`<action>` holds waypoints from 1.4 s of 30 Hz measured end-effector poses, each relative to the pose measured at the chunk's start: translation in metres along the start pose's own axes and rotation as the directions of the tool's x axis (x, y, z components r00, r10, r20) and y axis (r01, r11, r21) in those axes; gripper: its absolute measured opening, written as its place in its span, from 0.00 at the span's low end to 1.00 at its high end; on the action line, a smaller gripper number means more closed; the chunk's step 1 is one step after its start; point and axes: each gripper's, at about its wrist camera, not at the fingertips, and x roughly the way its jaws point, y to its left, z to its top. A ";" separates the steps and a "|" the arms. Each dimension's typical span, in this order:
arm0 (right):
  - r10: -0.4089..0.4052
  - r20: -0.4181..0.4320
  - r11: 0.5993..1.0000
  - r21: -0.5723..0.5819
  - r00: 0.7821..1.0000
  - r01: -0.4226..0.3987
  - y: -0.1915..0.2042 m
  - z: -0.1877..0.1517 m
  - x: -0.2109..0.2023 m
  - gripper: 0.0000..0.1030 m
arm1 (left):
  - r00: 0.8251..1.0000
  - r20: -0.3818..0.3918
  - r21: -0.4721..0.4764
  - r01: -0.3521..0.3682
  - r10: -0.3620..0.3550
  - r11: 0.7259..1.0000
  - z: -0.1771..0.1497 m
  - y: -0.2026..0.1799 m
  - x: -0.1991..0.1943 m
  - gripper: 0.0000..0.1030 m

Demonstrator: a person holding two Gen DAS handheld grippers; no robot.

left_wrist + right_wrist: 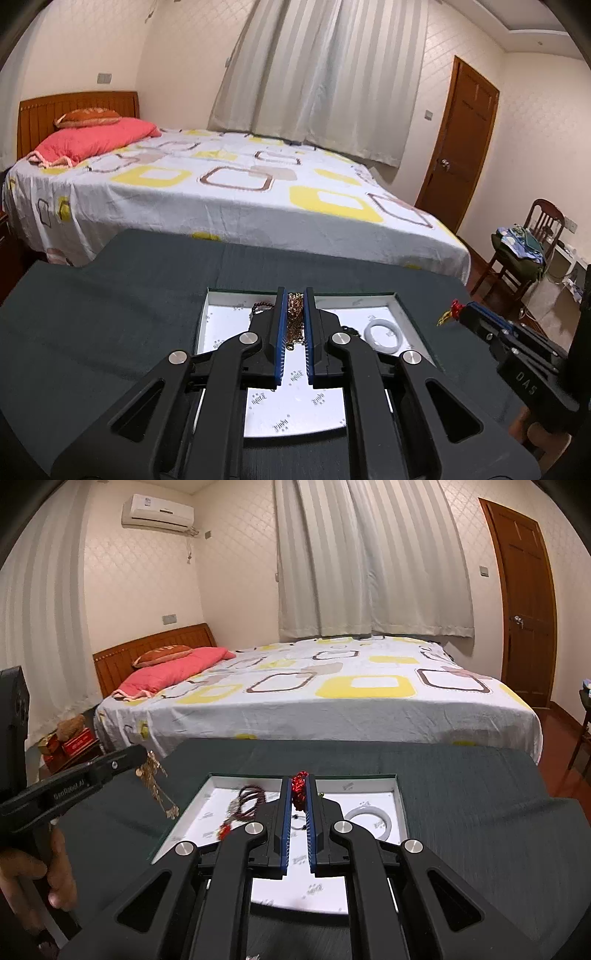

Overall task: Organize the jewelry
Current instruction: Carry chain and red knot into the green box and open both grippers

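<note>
My left gripper (295,293) is shut on a gold chain (295,317), held above a shallow white-lined box (351,294) on the dark green cloth. In the box lie a white bangle (380,330) and a dark bead bracelet (262,306). My right gripper (299,777) is shut on a red knotted ornament (299,788) over the same box (240,774). The right wrist view shows the left gripper (140,755) at the left with the gold chain (157,782) dangling from it. It also shows the bead bracelet (251,803) and the bangle (365,814).
The box sits on a table under dark green cloth (110,314). Behind it stands a bed (240,192) with a patterned sheet. A wooden chair (524,240) piled with clothes and a door (465,140) are at the right. A hand (55,867) grips the left gripper's handle.
</note>
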 end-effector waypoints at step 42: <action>-0.050 -0.313 0.998 0.027 0.948 0.062 -0.022 -0.065 0.113 0.26 | 0.961 -0.259 -0.013 -0.104 0.097 0.994 -0.077 0.035 0.109 0.39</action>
